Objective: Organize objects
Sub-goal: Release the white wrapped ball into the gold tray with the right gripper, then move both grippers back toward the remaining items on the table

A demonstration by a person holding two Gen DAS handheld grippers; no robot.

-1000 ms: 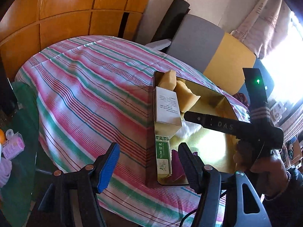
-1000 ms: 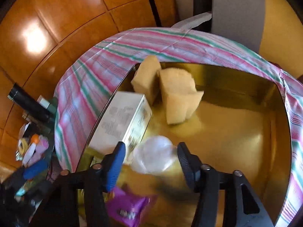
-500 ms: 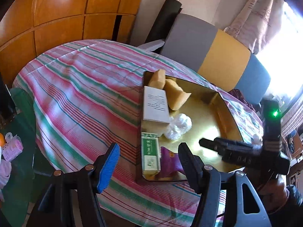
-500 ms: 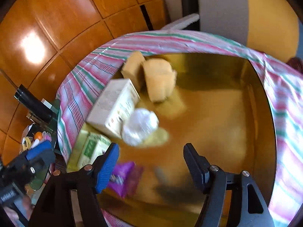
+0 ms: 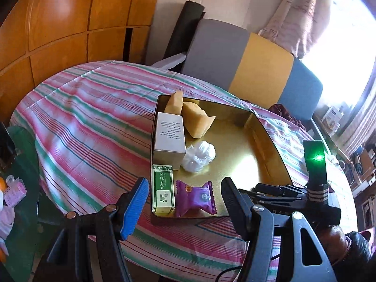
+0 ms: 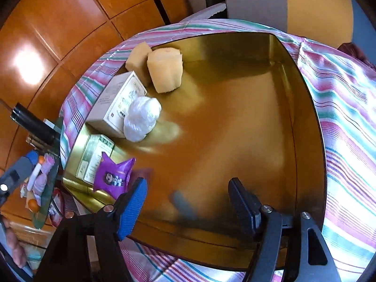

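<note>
A gold tray [image 5: 237,145] [image 6: 235,129] lies on the striped tablecloth [image 5: 94,117]. Along its left side lie two tan sponges [image 5: 197,122] [image 6: 164,68], a white box [image 5: 169,138] [image 6: 117,103], a white crumpled plastic ball [image 5: 199,156] [image 6: 141,119], a green box [image 5: 162,188] [image 6: 94,159] and a purple wrapped candy [image 5: 196,197] [image 6: 112,176]. My left gripper [image 5: 183,209] is open and empty, held back over the tray's near edge. My right gripper [image 6: 185,206] is open and empty above the tray's near bare part; it also shows in the left wrist view [image 5: 293,195].
A grey, yellow and blue sofa [image 5: 253,70] stands behind the table, wooden panels [image 5: 70,23] at the left. Small clutter [image 6: 40,178] lies on a low green surface left of the table. Striped cloth [image 6: 347,117] is right of the tray.
My right gripper let go of the plastic ball beside the white box and drew back toward the tray's near edge. My left gripper pulled back and rose a little.
</note>
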